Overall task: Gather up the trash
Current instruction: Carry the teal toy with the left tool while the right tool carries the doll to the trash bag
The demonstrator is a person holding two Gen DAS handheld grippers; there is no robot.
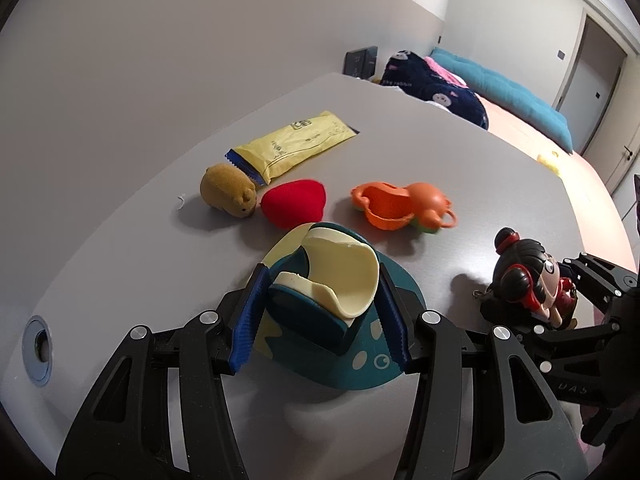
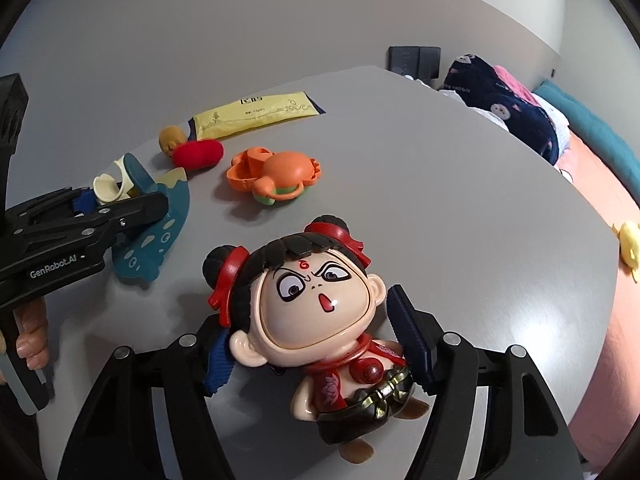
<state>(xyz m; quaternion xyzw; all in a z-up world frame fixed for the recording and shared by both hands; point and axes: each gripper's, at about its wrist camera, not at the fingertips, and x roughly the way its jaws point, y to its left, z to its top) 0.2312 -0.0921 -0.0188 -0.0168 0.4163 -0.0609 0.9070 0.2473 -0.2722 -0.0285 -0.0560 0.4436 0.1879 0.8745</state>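
A yellow snack wrapper [image 1: 294, 145] lies at the far side of the grey table [image 1: 460, 168]; it also shows in the right wrist view [image 2: 252, 117]. My left gripper [image 1: 320, 316] has its blue pads on both sides of the upright part of a teal and cream toy [image 1: 324, 300], apparently shut on it; the toy rests on the table. My right gripper [image 2: 320, 354] has its jaws around a black-haired doll figure [image 2: 320, 312] lying on the table; contact is unclear.
A brown plush [image 1: 230, 195], a red plush heart [image 1: 294, 202] and an orange plastic crab toy [image 1: 400, 210] lie mid-table. A round cable hole [image 1: 38, 350] is at the left. A bed with blankets [image 1: 440, 88] lies beyond the table's far edge.
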